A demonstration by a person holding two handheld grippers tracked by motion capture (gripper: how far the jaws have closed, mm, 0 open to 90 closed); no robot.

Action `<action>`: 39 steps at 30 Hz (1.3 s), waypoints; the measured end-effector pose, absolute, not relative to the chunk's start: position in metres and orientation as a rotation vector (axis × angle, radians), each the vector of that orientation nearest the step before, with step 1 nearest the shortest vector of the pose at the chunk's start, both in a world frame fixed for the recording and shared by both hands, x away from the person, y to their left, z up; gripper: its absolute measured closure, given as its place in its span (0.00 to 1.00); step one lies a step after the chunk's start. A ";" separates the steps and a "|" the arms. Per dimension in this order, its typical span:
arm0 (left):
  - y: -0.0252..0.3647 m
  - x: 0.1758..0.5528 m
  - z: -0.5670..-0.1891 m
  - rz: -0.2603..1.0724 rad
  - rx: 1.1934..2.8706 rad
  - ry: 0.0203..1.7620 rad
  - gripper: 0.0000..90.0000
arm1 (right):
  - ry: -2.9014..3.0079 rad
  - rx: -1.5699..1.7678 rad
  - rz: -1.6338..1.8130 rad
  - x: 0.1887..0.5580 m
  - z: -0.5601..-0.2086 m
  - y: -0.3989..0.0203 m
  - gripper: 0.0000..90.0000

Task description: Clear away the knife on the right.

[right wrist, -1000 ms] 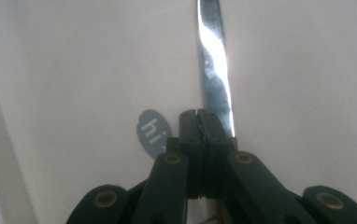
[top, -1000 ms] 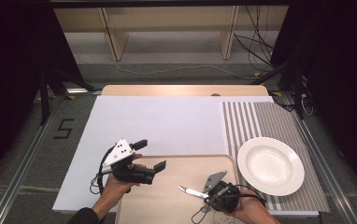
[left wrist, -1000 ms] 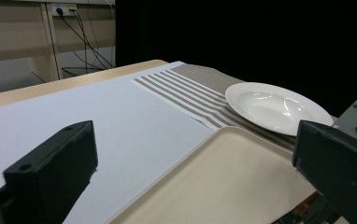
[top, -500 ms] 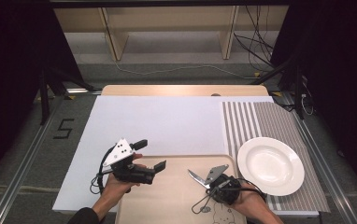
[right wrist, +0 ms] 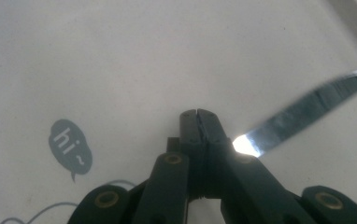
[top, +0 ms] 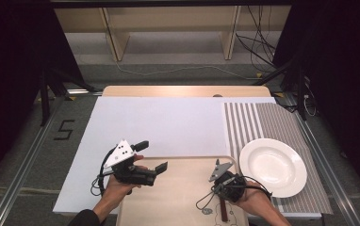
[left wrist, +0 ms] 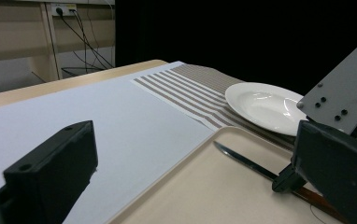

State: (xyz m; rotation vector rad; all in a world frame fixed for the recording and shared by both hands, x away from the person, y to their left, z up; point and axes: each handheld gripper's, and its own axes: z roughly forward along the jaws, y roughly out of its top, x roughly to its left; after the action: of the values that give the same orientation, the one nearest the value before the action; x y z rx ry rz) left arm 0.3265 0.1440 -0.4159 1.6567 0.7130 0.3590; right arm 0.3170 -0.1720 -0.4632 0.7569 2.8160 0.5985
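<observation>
We took the beige tray (top: 178, 197) at the near edge of the table as our landmark. Over its right part the right gripper (right wrist: 198, 116) had its two black jaws pressed fully together, and a table knife (right wrist: 303, 112) stuck out from beside them; we could not tell if the jaws really pinched the knife or if it only passed next to them. In the left gripper view the knife (left wrist: 242, 158) reached with its blade over the tray floor toward the far rim, and its dark handle (left wrist: 317, 198) ran back under the right gripper. Over the left part of the tray the left gripper (top: 150, 157) hung with its jaws released and wide apart, with nothing between them. Just beyond the right rim of the tray a white deep plate (top: 272, 167) stood on a striped placemat (top: 263, 122). Beyond the far rim lay a plain white mat (top: 164, 122).
</observation>
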 end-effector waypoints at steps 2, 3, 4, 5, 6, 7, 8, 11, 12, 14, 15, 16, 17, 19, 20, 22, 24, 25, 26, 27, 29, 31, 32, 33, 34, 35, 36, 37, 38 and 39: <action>0.144 0.326 -0.416 0.359 1.656 0.713 0.00 | 2.822 0.764 0.596 0.316 -0.463 -0.174 1.00; 0.144 0.326 -0.416 0.359 1.655 0.714 0.00 | 2.827 0.761 0.594 0.316 -0.463 -0.176 1.00; 0.144 0.327 -0.416 0.360 1.655 0.714 0.00 | 2.831 0.764 0.590 0.315 -0.462 -0.178 1.00; 0.145 0.327 -0.416 0.360 1.654 0.715 0.00 | 2.835 0.772 0.592 0.314 -0.462 -0.179 1.00; 0.145 0.327 -0.416 0.361 1.654 0.714 0.00 | 2.843 0.772 0.585 0.314 -0.462 -0.181 1.00; 0.145 0.326 -0.416 0.361 1.654 0.713 0.00 | 2.847 0.772 0.583 0.313 -0.462 -0.183 1.00; 0.144 0.326 -0.416 0.359 1.653 0.715 0.00 | 2.849 0.778 0.582 0.312 -0.462 -0.185 1.00; 0.144 0.326 -0.416 0.359 1.656 0.713 0.00 | 2.853 0.795 0.571 0.311 -0.461 -0.190 1.00; 0.144 0.326 -0.416 0.359 1.657 0.714 0.00 | 2.856 0.799 0.569 0.310 -0.460 -0.192 1.00; 0.144 0.326 -0.416 0.359 1.656 0.714 0.00 | 2.858 0.810 0.566 0.310 -0.460 -0.195 1.00; 0.144 0.326 -0.416 0.359 1.656 0.715 0.00 | 2.857 0.817 0.561 0.311 -0.460 -0.197 1.00; 0.144 0.326 -0.416 0.359 1.656 0.716 0.00 | 2.857 0.814 0.557 0.311 -0.460 -0.198 1.00; 0.144 0.327 -0.416 0.359 1.656 0.717 0.00 | 2.856 0.822 0.551 0.311 -0.460 -0.199 1.00; 0.144 0.327 -0.416 0.359 1.656 0.718 0.00 | 2.855 0.829 0.546 0.312 -0.460 -0.201 1.00; 0.144 0.327 -0.416 0.359 1.656 0.718 0.00 | 2.855 0.824 0.548 0.312 -0.460 -0.202 1.00; 0.144 0.326 -0.416 0.360 1.655 0.716 0.00 | 2.858 0.841 0.541 0.313 -0.459 -0.204 1.00; 0.144 0.326 -0.416 0.360 1.655 0.715 0.00 | 2.858 0.851 0.535 0.313 -0.459 -0.207 1.00; 0.144 0.326 -0.416 0.359 1.656 0.716 0.00 | 2.860 0.854 0.532 0.314 -0.459 -0.208 1.00; 0.144 0.326 -0.416 0.360 1.656 0.716 0.00 | 2.859 0.862 0.527 0.314 -0.459 -0.210 1.00; 0.144 0.326 -0.416 0.360 1.656 0.716 0.00 | 2.858 0.870 0.520 0.314 -0.458 -0.211 1.00; 0.144 0.326 -0.416 0.360 1.656 0.716 0.00 | 2.851 0.871 0.521 0.315 -0.458 -0.213 1.00; 0.144 0.327 -0.416 0.360 1.656 0.716 0.00 | 2.847 0.884 0.517 0.316 -0.458 -0.215 1.00; 0.144 0.326 -0.416 0.360 1.656 0.716 0.00 | 2.851 0.878 0.525 0.316 -0.458 -0.216 1.00; 0.144 0.326 -0.416 0.360 1.656 0.715 0.00 | 2.849 0.879 0.527 0.316 -0.458 -0.216 1.00; 0.144 0.326 -0.416 0.360 1.656 0.715 0.00 | 2.846 0.879 0.524 0.316 -0.457 -0.216 1.00; 0.144 0.326 -0.416 0.360 1.656 0.715 0.00 | 2.848 0.879 0.523 0.316 -0.457 -0.216 1.00; 0.144 0.326 -0.416 0.360 1.656 0.715 0.00 | 2.846 0.880 0.524 0.316 -0.457 -0.216 1.00; 0.144 0.326 -0.416 0.360 1.656 0.715 0.00 | 2.846 0.880 0.524 0.316 -0.457 -0.216 1.00; 0.144 0.326 -0.416 0.360 1.656 0.715 0.00 | 2.846 0.880 0.524 0.316 -0.457 -0.216 1.00; 0.144 0.326 -0.416 0.360 1.654 0.714 0.00 | 2.844 0.880 0.525 0.316 -0.457 -0.216 1.00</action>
State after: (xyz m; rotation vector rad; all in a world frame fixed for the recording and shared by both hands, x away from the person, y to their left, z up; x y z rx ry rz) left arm 0.3262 0.1442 -0.4156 1.6542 0.7144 0.3598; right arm 0.3161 -0.2163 -0.4569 0.8803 2.8441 0.5247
